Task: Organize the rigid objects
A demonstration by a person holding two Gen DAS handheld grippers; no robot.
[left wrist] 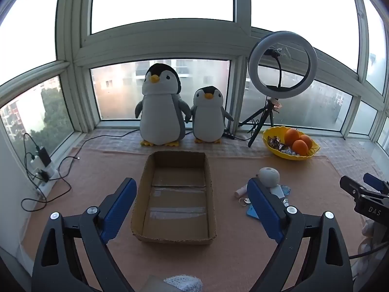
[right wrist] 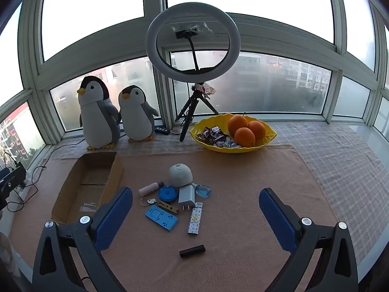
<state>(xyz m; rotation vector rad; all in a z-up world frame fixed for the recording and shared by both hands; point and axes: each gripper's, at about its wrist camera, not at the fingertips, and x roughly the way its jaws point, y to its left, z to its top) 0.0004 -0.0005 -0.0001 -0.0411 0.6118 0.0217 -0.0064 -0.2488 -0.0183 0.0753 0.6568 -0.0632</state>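
Both the left claw [left wrist: 192, 202] and right claw [right wrist: 195, 209] are gaping wide, gripping nothing. Small hard objects [right wrist: 175, 200] are lying clustered on peach cloth [right wrist: 243, 194], cardboard box [right wrist: 73, 187] at nine o'clock.

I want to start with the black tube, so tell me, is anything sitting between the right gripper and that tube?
Nothing visible does. The black tube lies alone on the mat, nearest the open right gripper; the lighter and the other small items lie beyond it.

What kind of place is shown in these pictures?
Probably a bay-window ledge in a high-floor flat: windows all round facing apartment blocks, two plush penguins on the sill, a ring light.
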